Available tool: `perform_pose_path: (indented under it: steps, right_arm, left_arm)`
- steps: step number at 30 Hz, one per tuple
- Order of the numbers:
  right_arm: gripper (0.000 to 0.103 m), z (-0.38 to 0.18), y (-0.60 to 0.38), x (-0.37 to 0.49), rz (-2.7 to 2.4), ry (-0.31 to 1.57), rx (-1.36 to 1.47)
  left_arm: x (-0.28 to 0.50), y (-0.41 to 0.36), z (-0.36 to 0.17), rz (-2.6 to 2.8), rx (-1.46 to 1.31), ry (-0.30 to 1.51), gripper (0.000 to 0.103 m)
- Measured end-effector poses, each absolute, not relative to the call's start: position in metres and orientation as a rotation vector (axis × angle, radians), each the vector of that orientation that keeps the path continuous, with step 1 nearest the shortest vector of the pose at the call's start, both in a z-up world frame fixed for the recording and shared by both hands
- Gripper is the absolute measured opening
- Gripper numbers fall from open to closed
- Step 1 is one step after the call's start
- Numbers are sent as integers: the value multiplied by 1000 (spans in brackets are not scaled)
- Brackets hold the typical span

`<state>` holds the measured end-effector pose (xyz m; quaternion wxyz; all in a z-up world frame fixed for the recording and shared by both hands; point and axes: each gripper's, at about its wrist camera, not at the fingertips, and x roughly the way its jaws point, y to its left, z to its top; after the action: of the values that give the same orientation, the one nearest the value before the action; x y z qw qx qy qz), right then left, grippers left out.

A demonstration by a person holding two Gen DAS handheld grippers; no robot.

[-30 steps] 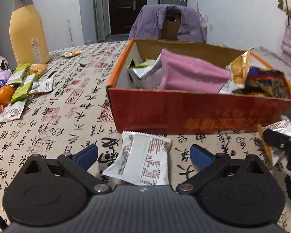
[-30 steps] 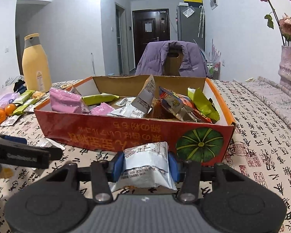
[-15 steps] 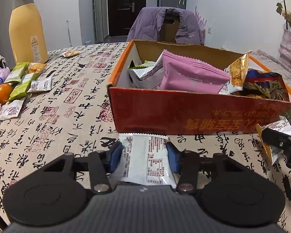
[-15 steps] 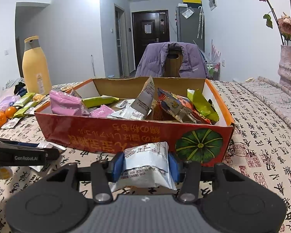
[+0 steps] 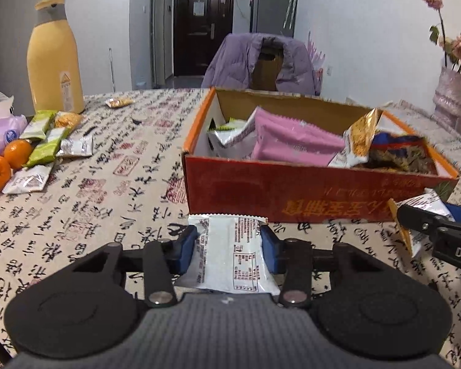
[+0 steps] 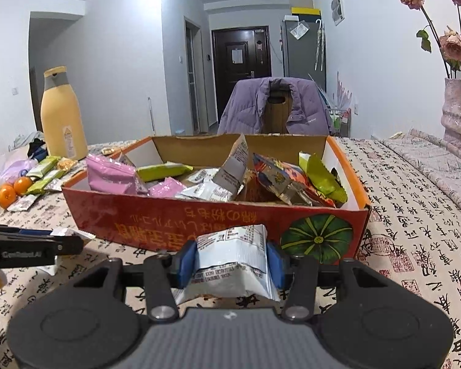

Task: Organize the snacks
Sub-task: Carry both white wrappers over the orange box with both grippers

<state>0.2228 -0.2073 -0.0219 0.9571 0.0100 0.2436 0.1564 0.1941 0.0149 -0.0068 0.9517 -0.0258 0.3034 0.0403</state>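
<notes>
A red cardboard box (image 5: 307,193) with orange rims, holding several snack packets, stands on the table; it also shows in the right wrist view (image 6: 218,224). My left gripper (image 5: 229,250) is shut on a white snack packet (image 5: 233,258), held just in front of the box's near wall. My right gripper (image 6: 230,261) is shut on another white snack packet (image 6: 233,261), also in front of the box, near its watermelon print. The right gripper shows at the right edge of the left wrist view (image 5: 439,230).
Loose green and white snack packets (image 5: 46,141) and oranges (image 5: 6,163) lie at the table's left, by a tall yellow bottle (image 5: 55,70). A small packet (image 5: 118,102) lies farther back. A chair with a purple jacket (image 5: 261,61) stands behind. A vase (image 6: 459,113) stands at the right.
My left gripper closed on the white packet that lay on the table and has lifted it a little. My right gripper kept hold of its packet and rose slightly.
</notes>
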Motion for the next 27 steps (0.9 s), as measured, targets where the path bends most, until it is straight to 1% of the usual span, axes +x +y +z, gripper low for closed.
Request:
perform_pose_path:
  steps: [7,12,19,27]
  right_arm:
    - [48,-15,-204,211,334,430,2]
    - [47,1,-199,200,343,365,-24]
    - [47,31,-194,200,335,305,-23]
    - [47,54,-193,227,312,277,-14]
  left_arm:
    - [178,15,16,67,-64,540,45]
    - [175,16,35,55,-77,478,45]
    - [189,11,61,29,-73,404,45]
    - [217,2,81,27,-61,358,45]
